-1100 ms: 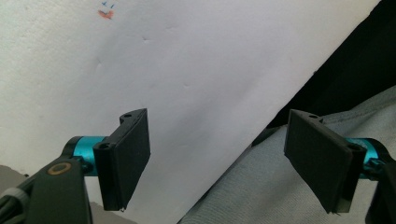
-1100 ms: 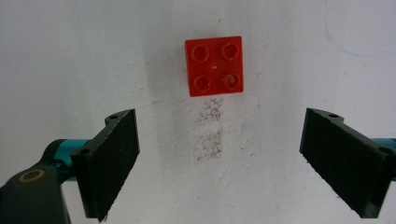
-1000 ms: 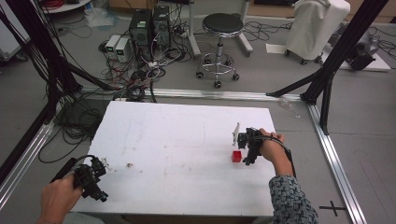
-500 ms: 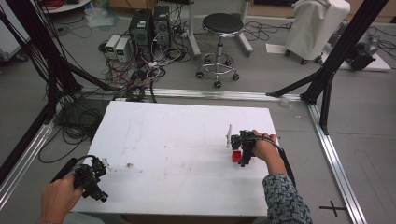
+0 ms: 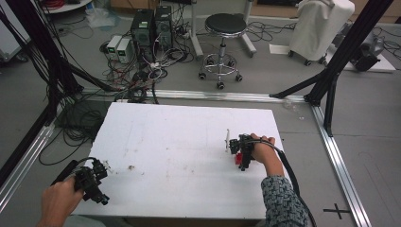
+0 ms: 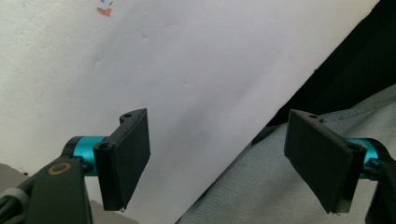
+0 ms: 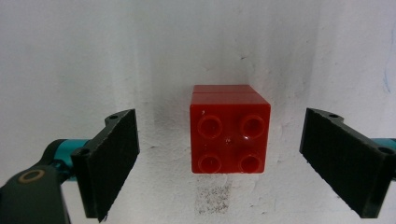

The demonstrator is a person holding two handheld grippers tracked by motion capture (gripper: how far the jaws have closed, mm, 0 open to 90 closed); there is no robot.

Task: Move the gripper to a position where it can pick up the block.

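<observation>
Two handheld grippers worked over a white, faintly pitted foam-like table (image 5: 179, 142): the right gripper (image 7: 219, 163) hovered above a glossy red plastic brick (image 7: 229, 135), a squarish block with four round studs, which sat on the board toward the 3 o'clock edge in the high view. Its ribbed black jaws stood spread wide, the brick centred between them with clear gaps at 9 and 3 o'clock and touching neither. At the board's 7 o'clock corner the left gripper (image 6: 224, 158) held its flat black jaws wide apart over the edge and grey fabric (image 6: 261, 196).
</observation>
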